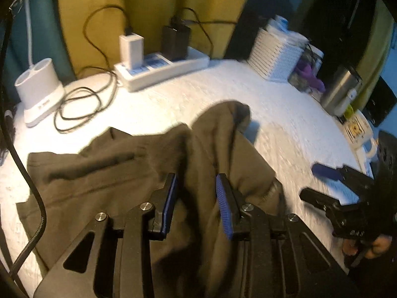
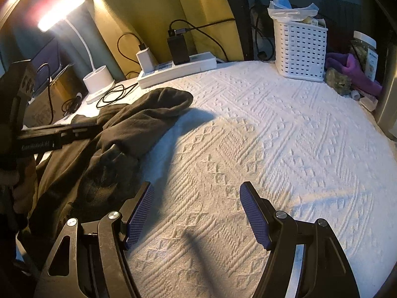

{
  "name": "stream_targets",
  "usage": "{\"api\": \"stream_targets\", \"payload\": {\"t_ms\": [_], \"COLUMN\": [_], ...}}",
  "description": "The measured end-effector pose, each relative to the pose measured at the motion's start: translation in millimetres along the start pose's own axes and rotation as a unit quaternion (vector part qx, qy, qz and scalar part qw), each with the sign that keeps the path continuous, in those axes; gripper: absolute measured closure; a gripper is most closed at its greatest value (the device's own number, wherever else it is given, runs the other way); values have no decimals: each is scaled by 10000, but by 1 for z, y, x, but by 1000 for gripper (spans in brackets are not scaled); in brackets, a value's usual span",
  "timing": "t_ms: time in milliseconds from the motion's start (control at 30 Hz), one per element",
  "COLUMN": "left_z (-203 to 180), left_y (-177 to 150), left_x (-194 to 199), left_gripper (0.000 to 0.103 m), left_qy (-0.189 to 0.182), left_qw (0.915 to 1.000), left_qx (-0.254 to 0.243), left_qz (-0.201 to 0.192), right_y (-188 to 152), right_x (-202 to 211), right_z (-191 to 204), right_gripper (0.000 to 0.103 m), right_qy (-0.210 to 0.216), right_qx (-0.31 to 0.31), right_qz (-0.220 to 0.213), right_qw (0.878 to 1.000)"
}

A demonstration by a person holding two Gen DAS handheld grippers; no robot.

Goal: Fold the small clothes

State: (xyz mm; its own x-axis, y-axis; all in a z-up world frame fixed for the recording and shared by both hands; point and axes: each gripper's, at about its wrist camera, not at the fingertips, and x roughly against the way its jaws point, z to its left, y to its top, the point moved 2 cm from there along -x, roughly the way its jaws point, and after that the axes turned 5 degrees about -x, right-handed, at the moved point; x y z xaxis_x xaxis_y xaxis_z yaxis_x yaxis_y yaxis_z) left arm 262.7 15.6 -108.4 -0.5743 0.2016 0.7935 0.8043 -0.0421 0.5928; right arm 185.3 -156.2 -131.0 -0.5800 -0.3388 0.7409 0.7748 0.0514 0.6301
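Observation:
A dark olive-brown garment [image 1: 119, 173] lies crumpled on the white textured cloth [image 1: 285, 124]. My left gripper [image 1: 197, 186] holds a bunched fold of it between its blue pads, lifted off the surface. In the right wrist view the garment [image 2: 139, 124] lies at the left, with one end reaching toward the power strip. My right gripper [image 2: 196, 208] is open and empty over bare cloth, just right of the garment. It also shows in the left wrist view [image 1: 315, 181], open at the right. The left gripper's body [image 2: 49, 136] shows at the left of the right wrist view.
A white power strip [image 1: 161, 67] with chargers and loose black cables [image 1: 82, 106] lies at the back. A white lamp base [image 1: 37, 87] stands at the back left. A white slotted basket [image 2: 300, 49], purple cloth [image 2: 352, 72], a jar and a metal container [image 1: 340, 89] stand at the back right.

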Motion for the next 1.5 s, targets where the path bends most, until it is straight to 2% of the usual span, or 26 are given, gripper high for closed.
{"api": "stream_targets", "payload": {"t_ms": [133,333,433,700,900,1067,1233,1500], "left_z": [-6,-15,-18,-3,18,41,73,114], "left_y": [-4,-5,-5,4,0,-9,-19,-44], "left_x": [-8,-16,-11,43,85,100,102,89], "left_gripper": [71,72,99,100,100,100,100,100], "left_qy": [-64,-133,-95,138,321,369,438,498], "left_qw": [9998,9990,9988,9989,9970,9959,9948,9940], "left_qx": [19,-255,-376,-297,-140,119,402,795], "left_qz": [181,337,293,-342,-697,-812,-821,-563], "right_y": [-1,-5,-6,-3,4,10,8,-4], "right_x": [0,1,2,8,10,7,-10,-34], "right_z": [0,1,1,7,36,70,101,132], "right_gripper": [30,30,30,30,30,30,30,30], "right_qy": [1,2,-8,14,142,307,445,399], "right_qx": [7,0,-11,20,266,530,670,928], "right_qz": [-3,1,-17,-106,-170,-206,15,364], "right_qw": [10000,10000,10000,9999,9994,9979,9968,9942]}}
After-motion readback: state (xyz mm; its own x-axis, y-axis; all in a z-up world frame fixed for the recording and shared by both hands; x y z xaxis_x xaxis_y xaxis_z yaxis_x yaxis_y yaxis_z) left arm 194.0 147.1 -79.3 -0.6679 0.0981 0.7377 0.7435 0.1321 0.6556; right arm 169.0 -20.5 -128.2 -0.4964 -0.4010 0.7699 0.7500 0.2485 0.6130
